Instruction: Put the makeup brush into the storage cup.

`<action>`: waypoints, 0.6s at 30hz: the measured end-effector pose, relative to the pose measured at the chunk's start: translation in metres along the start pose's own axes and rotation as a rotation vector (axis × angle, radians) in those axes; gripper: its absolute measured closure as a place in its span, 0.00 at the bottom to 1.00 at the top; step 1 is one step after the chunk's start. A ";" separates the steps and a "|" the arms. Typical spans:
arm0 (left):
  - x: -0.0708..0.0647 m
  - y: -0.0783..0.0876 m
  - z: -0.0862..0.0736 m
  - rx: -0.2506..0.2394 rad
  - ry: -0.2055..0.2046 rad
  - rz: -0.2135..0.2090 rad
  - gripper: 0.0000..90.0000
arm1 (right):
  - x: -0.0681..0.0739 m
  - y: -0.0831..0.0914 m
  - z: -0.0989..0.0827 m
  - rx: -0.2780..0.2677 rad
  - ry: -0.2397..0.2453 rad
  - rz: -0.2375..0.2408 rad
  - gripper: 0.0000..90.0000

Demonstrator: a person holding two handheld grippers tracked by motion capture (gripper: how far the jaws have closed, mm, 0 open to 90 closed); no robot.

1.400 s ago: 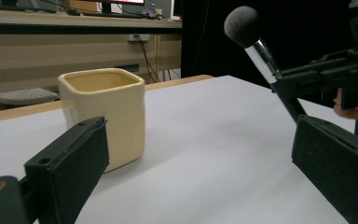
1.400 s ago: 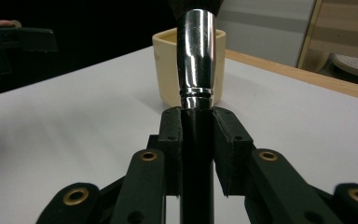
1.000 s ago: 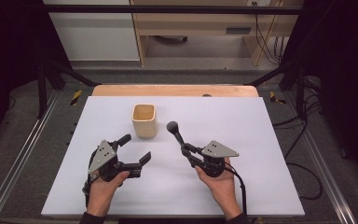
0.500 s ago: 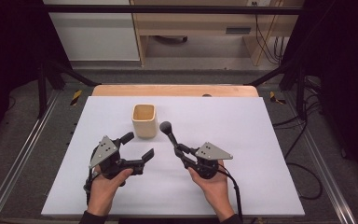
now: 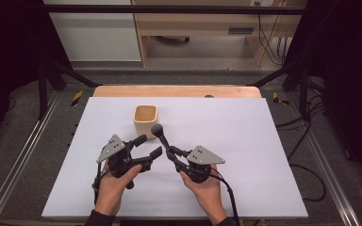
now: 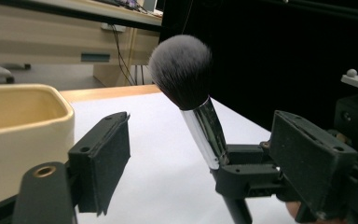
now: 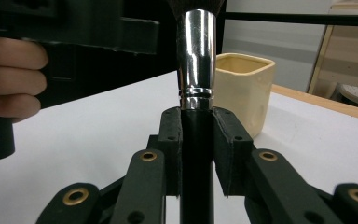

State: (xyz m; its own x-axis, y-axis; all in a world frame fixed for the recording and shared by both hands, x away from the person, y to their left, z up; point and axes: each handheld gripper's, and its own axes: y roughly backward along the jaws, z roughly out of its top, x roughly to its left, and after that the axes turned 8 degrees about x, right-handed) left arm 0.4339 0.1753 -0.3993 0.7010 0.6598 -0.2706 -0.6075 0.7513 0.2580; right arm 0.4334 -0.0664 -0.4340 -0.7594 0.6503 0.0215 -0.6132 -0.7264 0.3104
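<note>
A white sheet (image 5: 264,155) is covering the bench (image 5: 179,91), whose wooden edge is showing along the far side. Beyond it, pale cabinets (image 5: 94,33) and trailing cables (image 5: 268,33) are standing against a dark room, with metal rails (image 5: 19,155) flanking the grey floor. The right claw (image 5: 172,153) is clamping the black handle of a makeup brush (image 5: 159,133), bristles tilting up just beside the cream cup (image 5: 145,121). The left claw (image 5: 148,146) is sitting open and empty, its jaws having just been closing, with the brush beside it.
</note>
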 end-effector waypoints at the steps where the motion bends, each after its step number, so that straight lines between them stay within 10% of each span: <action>1: 0.001 -0.001 0.000 0.005 0.017 -0.012 0.26 | 0.002 -0.001 0.000 0.000 0.010 -0.001 0.82; 18: 0.009 -0.008 -0.005 0.041 0.084 -0.041 0.52 | 0.014 -0.006 0.002 -0.006 0.030 0.008 0.82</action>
State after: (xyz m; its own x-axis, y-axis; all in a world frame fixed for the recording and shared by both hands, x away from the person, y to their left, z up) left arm 0.4433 0.1750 -0.4081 0.6898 0.6292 -0.3580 -0.5623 0.7772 0.2825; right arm 0.4268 -0.0523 -0.4340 -0.7705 0.6374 -0.0042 -0.6081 -0.7332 0.3043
